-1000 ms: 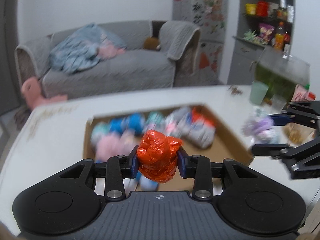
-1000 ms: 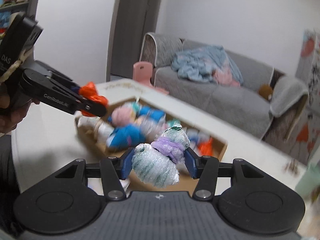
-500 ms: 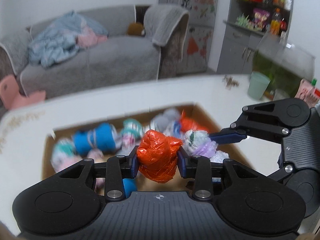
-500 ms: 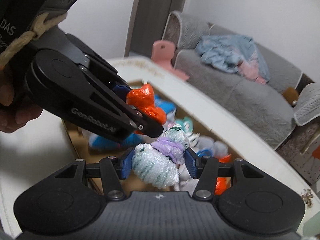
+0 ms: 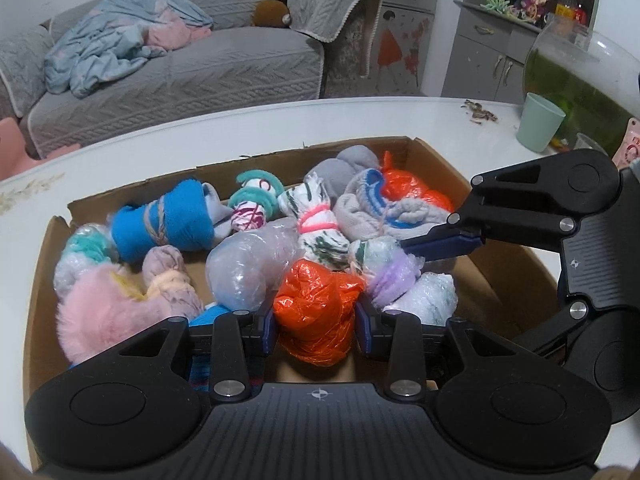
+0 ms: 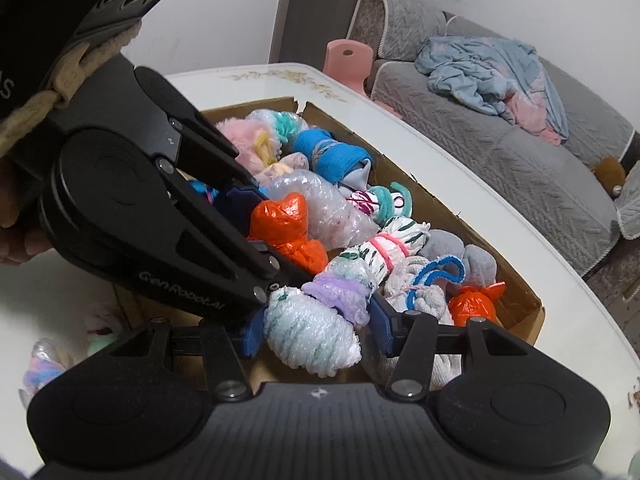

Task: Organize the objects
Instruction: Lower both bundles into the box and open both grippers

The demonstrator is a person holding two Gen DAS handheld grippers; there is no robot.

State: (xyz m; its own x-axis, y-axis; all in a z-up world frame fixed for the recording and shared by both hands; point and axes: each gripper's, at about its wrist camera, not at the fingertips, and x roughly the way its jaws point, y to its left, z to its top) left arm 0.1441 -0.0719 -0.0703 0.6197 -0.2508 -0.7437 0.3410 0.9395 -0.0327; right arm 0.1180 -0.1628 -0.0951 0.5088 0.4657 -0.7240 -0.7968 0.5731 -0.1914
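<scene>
Lighting: even, cool indoor light, moderately bright; source not visible. Glare: soft sheen on the white surface (image 5: 280,128). Shadows: faint, diffuse inside the cardboard box (image 5: 492,280). Sharpness: both views crisp. Distortion: strong fisheye bending, dark vignetted corners.

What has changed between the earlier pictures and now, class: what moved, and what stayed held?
Both grippers came down and in over the cardboard box. The left gripper brought its orange bundle low over the pile; the right gripper brought its white bundle alongside. Neither let go: both stay shut on their bundles. The box and its contents look unmoved.
</scene>
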